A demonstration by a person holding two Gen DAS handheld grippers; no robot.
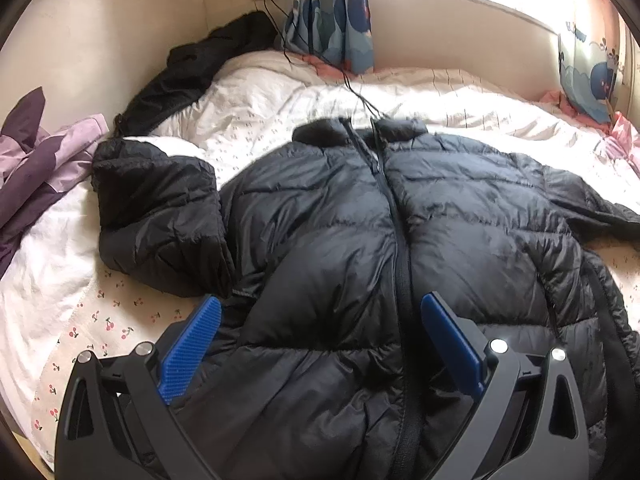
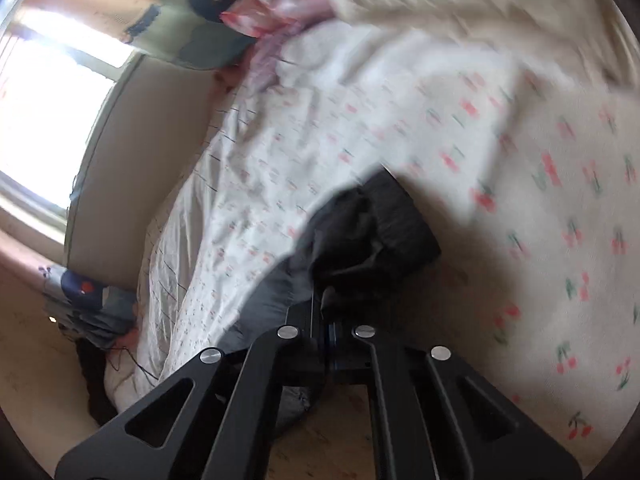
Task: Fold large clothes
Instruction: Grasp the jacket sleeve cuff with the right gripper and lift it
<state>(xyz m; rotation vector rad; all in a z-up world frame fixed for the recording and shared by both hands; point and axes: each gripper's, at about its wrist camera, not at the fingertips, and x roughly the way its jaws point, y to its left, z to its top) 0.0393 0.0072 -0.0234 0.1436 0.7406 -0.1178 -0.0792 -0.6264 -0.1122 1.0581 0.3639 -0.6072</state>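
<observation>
A bed (image 1: 280, 92) with a white cherry-print quilt (image 2: 360, 128) is filling both views. One black puffer jacket (image 1: 400, 240) is lying zipped and front-up across it, collar far, hem near, its left sleeve (image 1: 160, 208) lying doubled over beside the body. A second dark garment (image 1: 200, 68) is lying heaped at the far left wall, a purple cloth (image 1: 36, 160) at the left edge, and two whale-print curtains (image 1: 332, 16) are hanging by the window. A charger cable (image 1: 316, 56) is trailing down to the collar. The left gripper (image 1: 320, 312) is hovering over the hem, jaws wide, holding nothing. Only the right wrist view is showing the right gripper (image 2: 326, 320), jaws pinched together on a dark sleeve cuff (image 2: 380, 232).
</observation>
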